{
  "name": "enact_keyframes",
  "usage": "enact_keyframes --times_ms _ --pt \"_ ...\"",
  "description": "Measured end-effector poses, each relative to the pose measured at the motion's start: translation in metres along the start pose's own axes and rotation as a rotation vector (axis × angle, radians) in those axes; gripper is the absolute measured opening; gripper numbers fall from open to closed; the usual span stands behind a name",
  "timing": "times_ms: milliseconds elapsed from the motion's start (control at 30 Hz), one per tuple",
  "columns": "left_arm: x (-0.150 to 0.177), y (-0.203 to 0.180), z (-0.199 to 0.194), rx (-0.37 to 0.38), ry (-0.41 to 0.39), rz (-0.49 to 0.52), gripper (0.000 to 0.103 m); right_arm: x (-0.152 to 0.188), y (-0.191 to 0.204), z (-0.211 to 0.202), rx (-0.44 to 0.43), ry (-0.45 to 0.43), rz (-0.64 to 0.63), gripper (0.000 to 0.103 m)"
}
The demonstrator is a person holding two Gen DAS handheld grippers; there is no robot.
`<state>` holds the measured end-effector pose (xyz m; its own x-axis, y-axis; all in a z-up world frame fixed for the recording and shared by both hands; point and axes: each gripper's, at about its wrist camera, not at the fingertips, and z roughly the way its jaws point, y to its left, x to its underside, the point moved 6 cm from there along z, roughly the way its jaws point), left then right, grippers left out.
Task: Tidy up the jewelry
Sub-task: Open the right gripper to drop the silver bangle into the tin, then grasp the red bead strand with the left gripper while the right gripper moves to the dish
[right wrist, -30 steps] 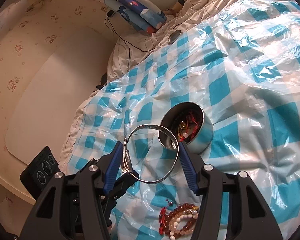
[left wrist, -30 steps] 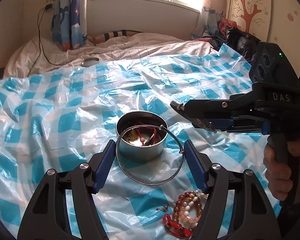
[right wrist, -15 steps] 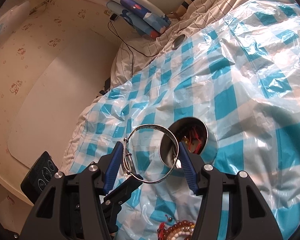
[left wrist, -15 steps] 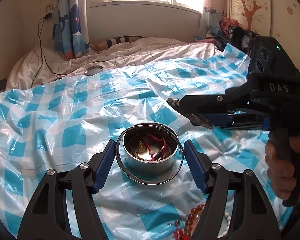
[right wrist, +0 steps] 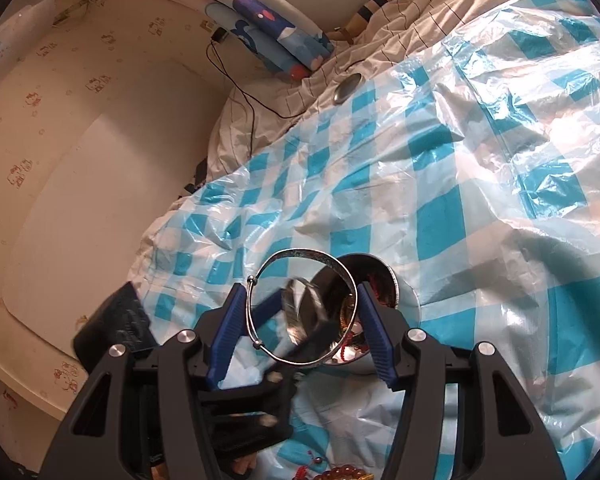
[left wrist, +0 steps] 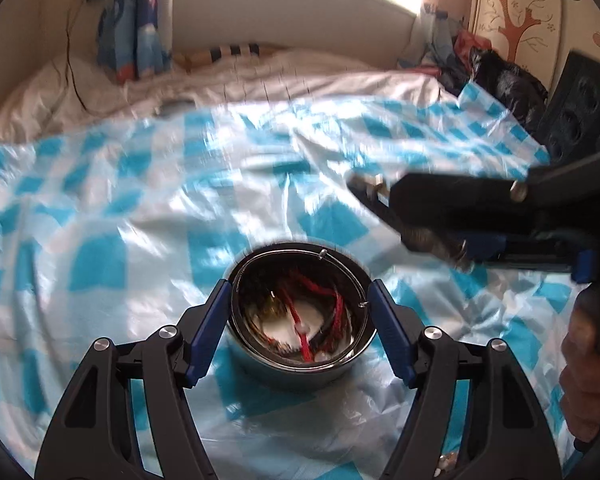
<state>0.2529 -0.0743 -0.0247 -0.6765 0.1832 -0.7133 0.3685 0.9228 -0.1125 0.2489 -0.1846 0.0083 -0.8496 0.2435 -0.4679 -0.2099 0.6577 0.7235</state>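
Observation:
Both grippers hold thin silver bangles. My left gripper (left wrist: 299,312) is shut on a silver bangle (left wrist: 342,265) that hangs right over the round metal tin (left wrist: 292,372) holding red cords and other jewelry. My right gripper (right wrist: 302,316) is shut on a wider silver bangle (right wrist: 304,256), held above and left of the tin (right wrist: 394,280). In the right wrist view the left gripper (right wrist: 300,328) crosses below, blurred. In the left wrist view the right gripper (left wrist: 452,248) is seen side-on at the right, above the tin.
A blue-and-white checked plastic sheet (right wrist: 480,184) covers the bed. A beaded bracelet with red cord (right wrist: 340,472) lies near the bottom edge. A small metal lid (right wrist: 346,87) lies on the white bedding far back. A black cable (right wrist: 236,92) trails by the wall.
My left gripper has moved forward and lower, bringing its bangle directly over the tin. The right gripper rose and drifted right. The bead bracelet has slipped out of the left view.

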Motion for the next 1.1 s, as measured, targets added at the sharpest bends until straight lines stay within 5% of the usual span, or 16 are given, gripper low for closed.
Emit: enact_keyframes --times_ms 267,433,633,700,900,1100 --pt "-0.001 0.019 -0.03 0.013 -0.052 -0.08 0.066 0.0 -0.001 0.008 0.036 -0.012 -0.012 0.056" --pt "-0.008 0.049 -0.063 0.1 -0.116 -0.223 0.066 0.003 -0.002 0.014 0.046 -0.004 -0.011 0.056" --pt "-0.003 0.064 -0.069 0.107 -0.102 -0.283 0.066 0.013 0.003 0.032 0.14 0.051 -0.112 0.062" --pt "0.005 0.06 -0.071 0.104 -0.079 -0.267 0.067 0.02 0.004 0.039 0.208 0.068 -0.17 0.076" --pt "0.054 0.024 -0.066 0.07 0.082 -0.12 0.067 0.016 0.01 0.024 0.239 0.048 -0.195 0.076" --pt "0.077 -0.008 -0.067 0.044 0.158 0.071 0.067 0.027 0.019 -0.013 0.329 0.056 -0.288 0.08"
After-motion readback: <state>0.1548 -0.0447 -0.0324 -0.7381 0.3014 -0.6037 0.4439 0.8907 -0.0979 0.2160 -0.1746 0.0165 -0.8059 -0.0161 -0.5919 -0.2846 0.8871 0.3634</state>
